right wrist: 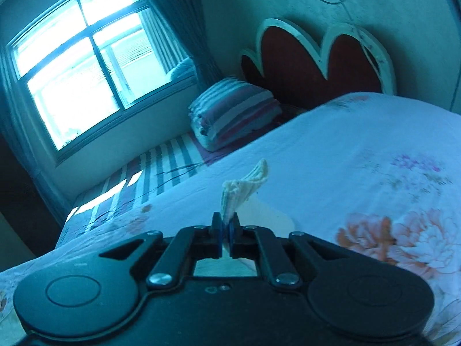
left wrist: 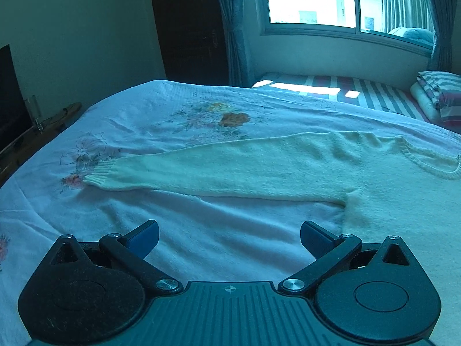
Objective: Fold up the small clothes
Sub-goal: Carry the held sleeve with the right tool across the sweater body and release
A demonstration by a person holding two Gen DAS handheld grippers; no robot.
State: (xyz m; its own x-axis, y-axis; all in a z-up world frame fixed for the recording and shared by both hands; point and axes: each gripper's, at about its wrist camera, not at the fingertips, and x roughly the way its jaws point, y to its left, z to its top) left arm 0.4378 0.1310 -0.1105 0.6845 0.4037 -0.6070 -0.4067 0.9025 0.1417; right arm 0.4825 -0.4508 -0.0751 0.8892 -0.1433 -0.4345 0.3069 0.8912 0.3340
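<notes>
Right now my left tool (left wrist: 229,235) hangs wide open and empty over the bed (left wrist: 144,109), the sweater (left wrist: 374,173) ahead to its right with one sleeve (left wrist: 201,170) running leftward, while my right tool (right wrist: 226,229) pinches a ribbed cuff (right wrist: 245,186).

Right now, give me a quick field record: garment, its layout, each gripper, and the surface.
garment: cream knit sweater
layout: flat on the bed, one sleeve stretched out sideways, ribbed cuff at its end
left gripper: open, holding nothing, just short of the sleeve
right gripper: shut on a ribbed cuff, lifted off the bed
surface: floral bedsheet
background: striped folded bedding by the window
</notes>
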